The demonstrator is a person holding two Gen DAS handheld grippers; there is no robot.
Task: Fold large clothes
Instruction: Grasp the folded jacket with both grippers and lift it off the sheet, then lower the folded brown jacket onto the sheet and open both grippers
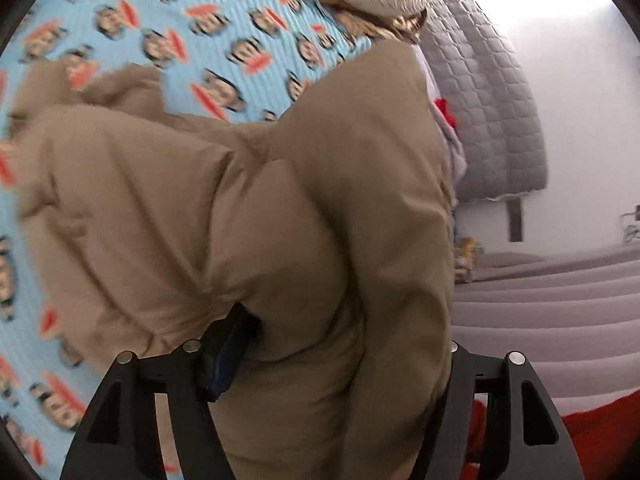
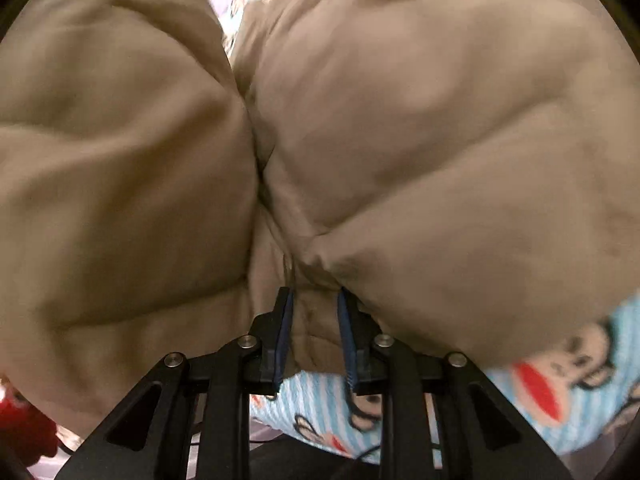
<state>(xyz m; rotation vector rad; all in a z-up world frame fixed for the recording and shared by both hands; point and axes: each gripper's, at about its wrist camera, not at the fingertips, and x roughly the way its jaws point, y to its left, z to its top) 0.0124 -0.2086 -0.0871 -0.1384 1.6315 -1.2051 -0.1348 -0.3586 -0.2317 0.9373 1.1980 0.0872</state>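
The right tongs [image 2: 316, 332] were nearest the camera, their jaws apart with a fold of the tan puffer jacket [image 2: 400, 140] between them; whether the pads pressed it I cannot tell. The left tongs [image 1: 336, 360] stood wide apart, with the jacket [image 1: 240, 200] bulging between the jaws and not pinched. The jacket lay bunched on the bed's monkey-print sheet [image 1: 224, 20]. I judge the folding only partly done: one fold seemed made, and flattening and further folds were left.
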